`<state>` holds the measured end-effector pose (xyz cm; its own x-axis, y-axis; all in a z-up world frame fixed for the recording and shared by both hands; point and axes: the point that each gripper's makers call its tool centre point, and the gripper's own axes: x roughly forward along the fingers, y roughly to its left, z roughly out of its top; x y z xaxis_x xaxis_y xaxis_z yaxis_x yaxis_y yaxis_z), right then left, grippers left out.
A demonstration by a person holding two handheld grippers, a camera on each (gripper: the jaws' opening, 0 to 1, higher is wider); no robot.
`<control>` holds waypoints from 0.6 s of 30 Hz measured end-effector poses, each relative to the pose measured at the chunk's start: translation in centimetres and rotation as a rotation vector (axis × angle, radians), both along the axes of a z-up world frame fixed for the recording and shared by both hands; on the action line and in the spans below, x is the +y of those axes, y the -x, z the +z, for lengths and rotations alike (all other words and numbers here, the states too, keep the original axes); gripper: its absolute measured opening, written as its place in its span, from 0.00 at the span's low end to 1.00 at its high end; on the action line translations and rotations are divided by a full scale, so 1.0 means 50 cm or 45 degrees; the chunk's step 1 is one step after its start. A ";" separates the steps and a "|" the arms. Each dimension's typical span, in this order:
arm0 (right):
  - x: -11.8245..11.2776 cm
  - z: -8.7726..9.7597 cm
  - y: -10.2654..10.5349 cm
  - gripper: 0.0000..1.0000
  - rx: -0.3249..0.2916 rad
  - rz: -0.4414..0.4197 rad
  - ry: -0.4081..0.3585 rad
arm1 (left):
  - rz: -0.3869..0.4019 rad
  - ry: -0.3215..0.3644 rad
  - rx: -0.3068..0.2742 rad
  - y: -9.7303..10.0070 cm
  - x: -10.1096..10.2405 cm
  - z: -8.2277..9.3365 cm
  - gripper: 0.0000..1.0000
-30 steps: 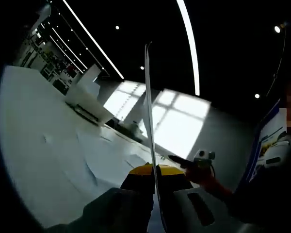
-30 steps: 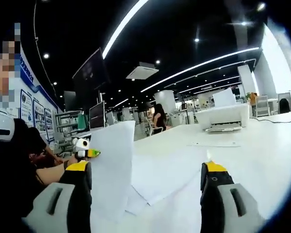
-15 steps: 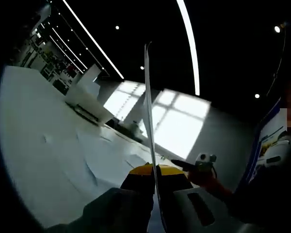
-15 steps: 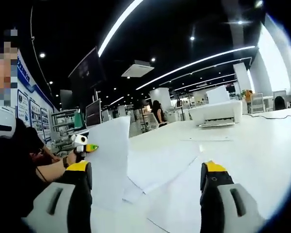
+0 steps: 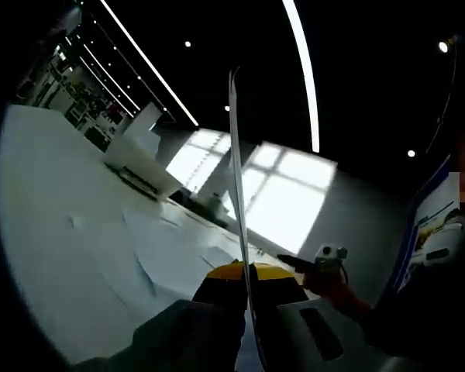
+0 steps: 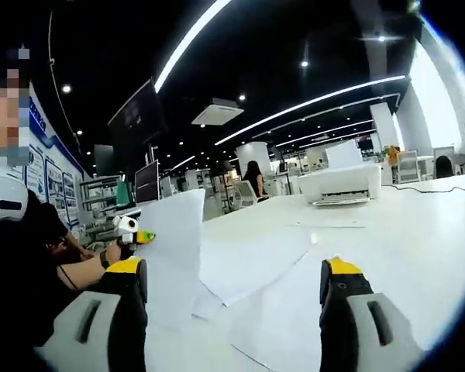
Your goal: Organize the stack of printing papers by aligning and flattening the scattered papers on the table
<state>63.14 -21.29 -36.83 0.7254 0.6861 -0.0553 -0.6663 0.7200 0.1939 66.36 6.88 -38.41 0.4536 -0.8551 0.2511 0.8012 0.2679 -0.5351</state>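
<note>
Upright paper sheet (image 5: pixel 235 178) pinched edge-on by closed left tongs (image 5: pixel 246 273); right tongs (image 6: pixel 236 283) spread wide, nothing held, over scattered papers (image 6: pixel 252 263) on tabletop (image 6: pixel 418 225).

I'm seeing open white table (image 6: pixel 418 225) stretching between my right gripper's (image 6: pixel 232 298) spread jaws. A held sheet (image 6: pixel 170 256) is standing at near left, a printer (image 6: pixel 345 184) blocking far right.

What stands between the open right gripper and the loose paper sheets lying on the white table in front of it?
Nothing visible does. The right gripper stands open, and the scattered sheets lie flat on the white table ahead of it. The printer stands beyond them. The left gripper holds one raised sheet, off to the side.
</note>
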 end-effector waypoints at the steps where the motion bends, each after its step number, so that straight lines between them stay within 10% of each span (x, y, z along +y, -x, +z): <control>1: -0.001 -0.001 0.000 0.87 0.001 0.000 0.003 | 0.000 0.000 0.000 0.001 -0.001 0.000 0.06; 18: -0.010 -0.020 -0.001 0.87 0.015 -0.004 0.028 | 0.000 -0.001 0.000 0.001 0.000 -0.001 0.06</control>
